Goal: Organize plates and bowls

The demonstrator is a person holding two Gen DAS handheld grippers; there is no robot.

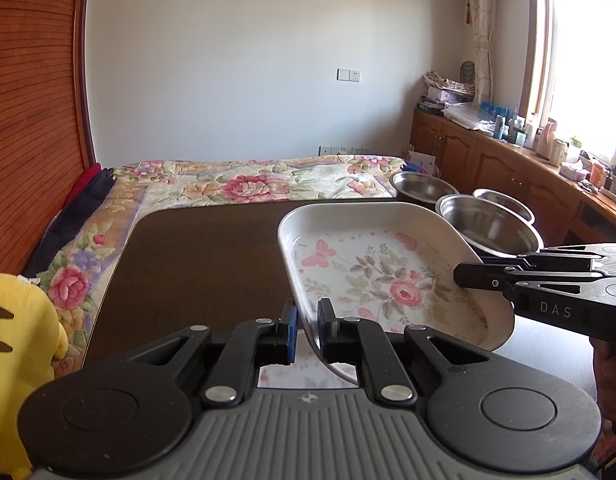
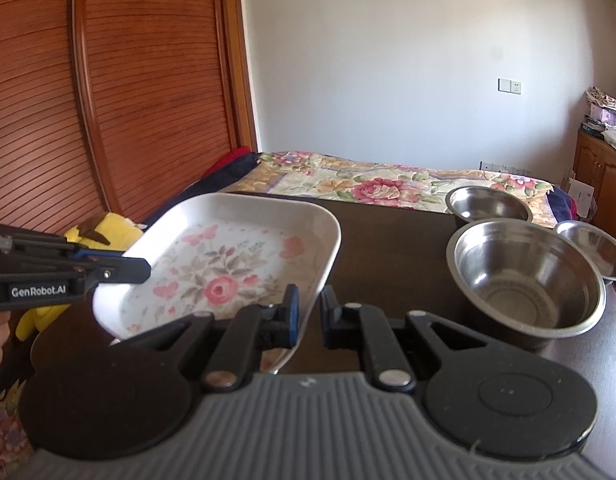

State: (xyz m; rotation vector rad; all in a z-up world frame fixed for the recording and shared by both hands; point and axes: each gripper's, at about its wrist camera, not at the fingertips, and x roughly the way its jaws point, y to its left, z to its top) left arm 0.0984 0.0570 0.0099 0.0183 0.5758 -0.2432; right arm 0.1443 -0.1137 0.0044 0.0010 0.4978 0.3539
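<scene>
A white rectangular plate [image 1: 371,276] [image 2: 228,264] with a rose and butterfly print hangs tilted above the dark table [image 1: 196,264] [image 2: 391,252]. My left gripper [image 1: 308,320] is shut on its near-left rim and appears in the right wrist view at the left [image 2: 142,270]. My right gripper [image 2: 309,308] is shut on the opposite rim and reaches in from the right [image 1: 461,276]. A strip of another floral plate [image 1: 304,378] shows under the held one. Three steel bowls stand at the right: a large bowl [image 2: 527,280] [image 1: 491,226], a far bowl [image 2: 489,204] [image 1: 423,188], a small bowl [image 2: 591,250] [image 1: 505,200].
A yellow plush toy [image 1: 16,356] [image 2: 104,230] sits off the table's left edge. A bed with a floral quilt [image 1: 248,184] lies past the far edge. Wooden cabinets [image 1: 487,160] with clutter run along the right wall. A person's hand [image 1: 609,384] holds the right gripper.
</scene>
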